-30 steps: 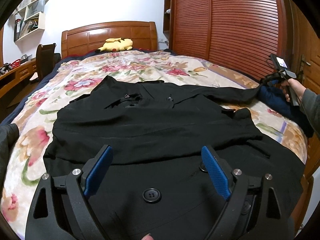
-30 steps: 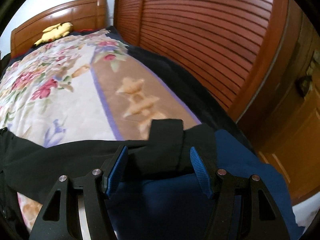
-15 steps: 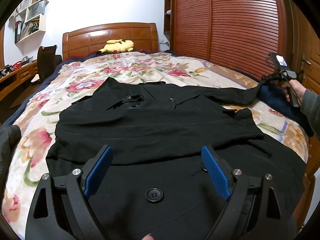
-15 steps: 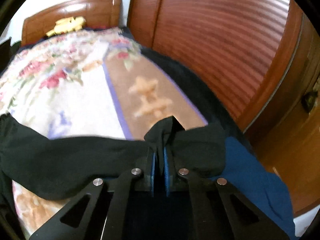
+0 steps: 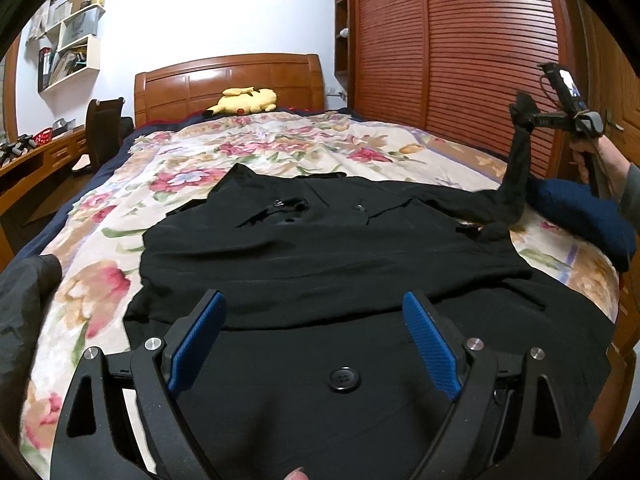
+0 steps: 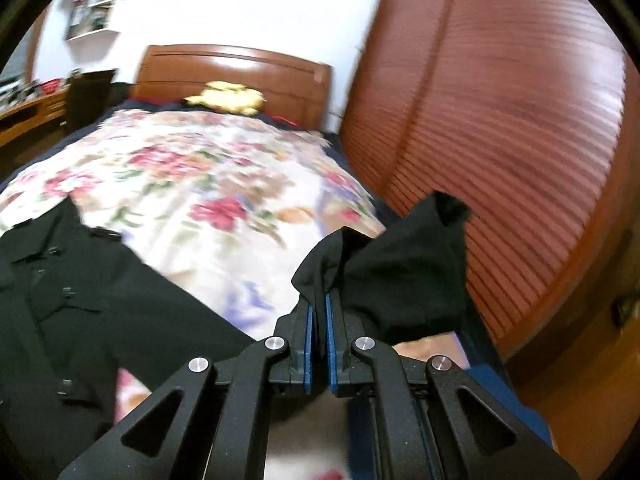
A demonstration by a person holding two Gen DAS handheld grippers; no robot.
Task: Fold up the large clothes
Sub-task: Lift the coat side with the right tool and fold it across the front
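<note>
A black buttoned coat point(image 5: 320, 256) lies spread flat on the floral bedspread point(image 5: 248, 148). My left gripper point(image 5: 316, 308) hovers open over its lower front, near a large black button point(image 5: 344, 379), with nothing between the blue pads. My right gripper point(image 6: 318, 300) is shut on the cuff of the coat's right sleeve point(image 6: 400, 264). In the left wrist view that gripper point(image 5: 522, 110) holds the sleeve point(image 5: 518, 168) lifted well above the bed at the right, so the sleeve hangs down to the coat's shoulder.
A dark blue garment point(image 5: 576, 212) lies at the bed's right edge below the raised sleeve. A yellow plush toy point(image 5: 244, 101) rests by the wooden headboard point(image 5: 224, 80). A slatted wooden wardrobe point(image 5: 460, 48) lines the right side. A dark grey garment point(image 5: 24, 300) sits at the left edge.
My right gripper closed on the sleeve cuff, then lifted it up off the bed and swung toward the headboard. My left gripper stayed open and crept slightly over the coat.
</note>
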